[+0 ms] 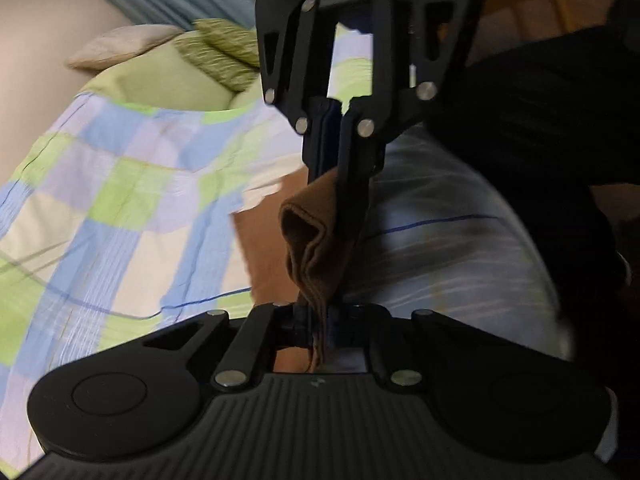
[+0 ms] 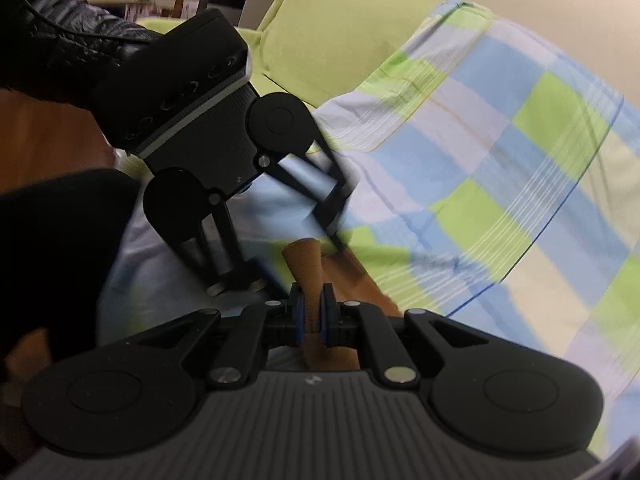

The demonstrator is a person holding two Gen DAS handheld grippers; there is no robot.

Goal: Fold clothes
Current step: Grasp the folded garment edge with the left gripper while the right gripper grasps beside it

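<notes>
A brown cloth (image 1: 316,240) hangs taut between my two grippers above the bed. My left gripper (image 1: 320,320) is shut on one end of it. In the left wrist view my right gripper (image 1: 334,148) faces me from above, shut on the other end. In the right wrist view my right gripper (image 2: 313,314) is shut on the brown cloth (image 2: 308,264). The left gripper (image 2: 340,236) comes in from the upper left there, blurred, with its tips at the cloth.
A checked sheet (image 1: 120,208) in blue, green and white covers the bed (image 2: 500,184). A green pillow (image 1: 172,76) lies at its head. A pale striped garment (image 1: 448,256) lies under the grippers. A person's black sleeve (image 1: 560,128) is on the right.
</notes>
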